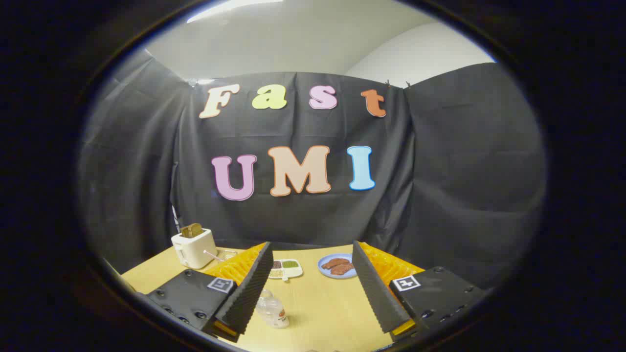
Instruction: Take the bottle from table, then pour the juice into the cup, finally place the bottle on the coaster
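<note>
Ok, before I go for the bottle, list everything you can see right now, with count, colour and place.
bottle: 1, clear with a pale cap, standing on the table just inside the left finger
divided dish: 1, white with dark and green fillings, beyond the fingers
plate: 1, blue, holding brown food pieces, beyond the fingers near the right one
toaster: 1, cream, toast in its slot, far left of the table
table: 1, light wood
fingers: 2, black ribbed pads on orange backing, spread wide apart, holding nothing
</note>
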Motion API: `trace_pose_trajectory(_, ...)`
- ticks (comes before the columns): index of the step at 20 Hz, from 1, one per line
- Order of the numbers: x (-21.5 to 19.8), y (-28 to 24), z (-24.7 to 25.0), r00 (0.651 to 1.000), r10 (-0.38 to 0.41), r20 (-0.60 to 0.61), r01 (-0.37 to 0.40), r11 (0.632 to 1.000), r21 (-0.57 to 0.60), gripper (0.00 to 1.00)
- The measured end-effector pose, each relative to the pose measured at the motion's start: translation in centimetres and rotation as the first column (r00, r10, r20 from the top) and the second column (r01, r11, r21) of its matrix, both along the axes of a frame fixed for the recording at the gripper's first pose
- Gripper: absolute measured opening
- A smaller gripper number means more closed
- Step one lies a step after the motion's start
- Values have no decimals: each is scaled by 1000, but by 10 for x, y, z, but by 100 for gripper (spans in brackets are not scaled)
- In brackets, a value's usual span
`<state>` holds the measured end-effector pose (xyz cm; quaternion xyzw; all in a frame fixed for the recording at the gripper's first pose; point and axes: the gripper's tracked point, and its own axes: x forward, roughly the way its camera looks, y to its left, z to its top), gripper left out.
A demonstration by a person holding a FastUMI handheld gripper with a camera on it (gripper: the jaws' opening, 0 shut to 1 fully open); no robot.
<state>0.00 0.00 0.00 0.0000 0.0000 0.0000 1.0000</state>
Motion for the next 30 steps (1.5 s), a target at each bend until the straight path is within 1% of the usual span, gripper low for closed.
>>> trace_pose_trajectory(6,7,-7,10,1000,11,8,-11,1000,0,100)
trace_pose_trajectory(15,21,20,6,997,73,-20,-74,997,-37,100)
trace_pose_trajectory(24,40,56,20,988,151,-38,-153,987,-42,100)
trace_pose_trajectory(27,45,64,15,984,172,-46,-174,984,-47,100)
trace_pose_trajectory(30,45,61,-1,984,171,-51,-173,984,-51,100)
